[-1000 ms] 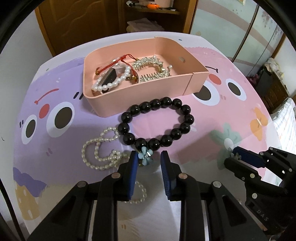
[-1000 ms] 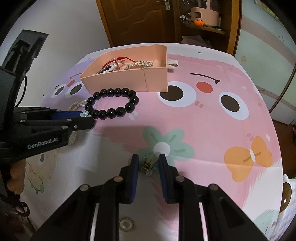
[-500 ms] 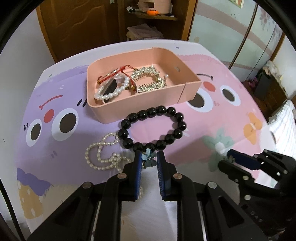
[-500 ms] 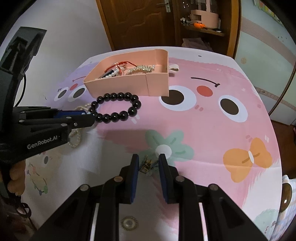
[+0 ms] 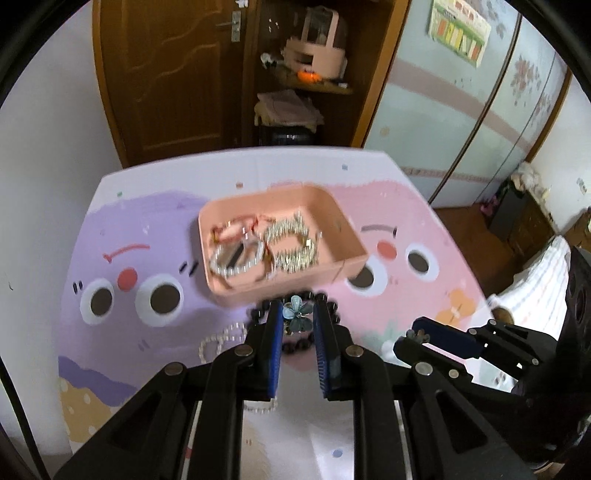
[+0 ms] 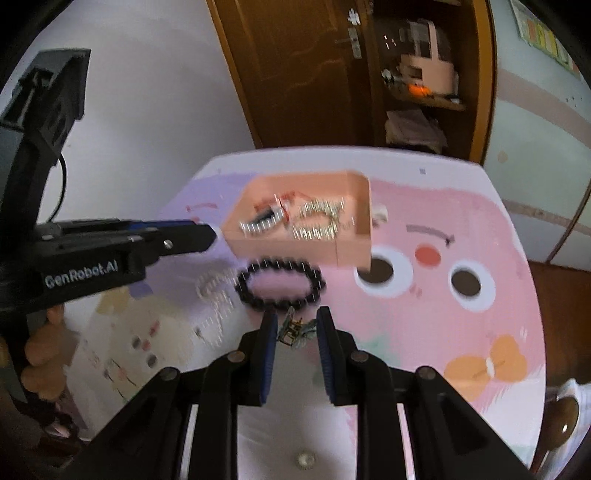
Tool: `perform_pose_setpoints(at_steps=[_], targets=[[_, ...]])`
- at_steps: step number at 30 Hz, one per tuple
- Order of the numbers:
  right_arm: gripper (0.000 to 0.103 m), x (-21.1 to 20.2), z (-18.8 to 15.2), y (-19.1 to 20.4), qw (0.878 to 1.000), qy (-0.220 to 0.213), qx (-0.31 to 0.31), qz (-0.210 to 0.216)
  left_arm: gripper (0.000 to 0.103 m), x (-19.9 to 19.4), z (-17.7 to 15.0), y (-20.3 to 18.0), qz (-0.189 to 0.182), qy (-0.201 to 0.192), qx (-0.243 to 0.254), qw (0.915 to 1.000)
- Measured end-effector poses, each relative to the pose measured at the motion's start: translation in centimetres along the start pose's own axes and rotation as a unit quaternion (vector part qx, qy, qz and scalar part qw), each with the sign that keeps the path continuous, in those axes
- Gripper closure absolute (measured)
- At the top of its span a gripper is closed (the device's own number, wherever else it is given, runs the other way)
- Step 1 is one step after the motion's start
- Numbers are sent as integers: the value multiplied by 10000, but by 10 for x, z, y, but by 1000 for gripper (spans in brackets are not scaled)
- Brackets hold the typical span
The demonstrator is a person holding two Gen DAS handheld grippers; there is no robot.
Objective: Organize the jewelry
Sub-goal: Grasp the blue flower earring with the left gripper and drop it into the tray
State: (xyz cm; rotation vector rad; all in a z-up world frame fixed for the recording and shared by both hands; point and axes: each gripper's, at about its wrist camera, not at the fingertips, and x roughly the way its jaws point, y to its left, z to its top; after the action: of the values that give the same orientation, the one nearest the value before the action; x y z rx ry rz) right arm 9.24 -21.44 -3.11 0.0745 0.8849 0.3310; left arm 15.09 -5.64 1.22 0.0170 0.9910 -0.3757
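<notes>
We can read one marking only: "GenRobot.AI", in pale letters on the black side of the left gripper (image 6: 212, 236), at about nine o'clock in the right wrist view. The wall poster (image 5: 460, 31) at one o'clock in the left wrist view carries coloured blocks, but its print is too small for us to read.

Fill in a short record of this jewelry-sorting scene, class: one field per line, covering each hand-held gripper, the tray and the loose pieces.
left hand-held gripper: shut on blue flower clip, raised near the tray
right hand-held gripper: shut on small metal-backed clip
pink tray: holds pearl bracelet, red cord piece, silver spiky bracelet
black bead bracelet: on the mat, in front of the tray
pearl strand: on the mat, left of the black beads
</notes>
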Motion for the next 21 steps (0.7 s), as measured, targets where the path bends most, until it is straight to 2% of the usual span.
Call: perform_pose_setpoints(at_steps=[8,12,16,21], targets=[[82,-9,78,-19,9980,-324,360,407,89,-1,37,8,0,-215,-176,9996],[82,12,103,-39,9942,-80,744,773,89,20,47,17,-277,-83,-470,9985],[82,41,109,-54,9887,263,1117,967,89,51,50,31,-569,205,-949,9936],[81,74,103,-62,9825,667,1396,1037,89,78,47,43,-530,381,-1190,9907]])
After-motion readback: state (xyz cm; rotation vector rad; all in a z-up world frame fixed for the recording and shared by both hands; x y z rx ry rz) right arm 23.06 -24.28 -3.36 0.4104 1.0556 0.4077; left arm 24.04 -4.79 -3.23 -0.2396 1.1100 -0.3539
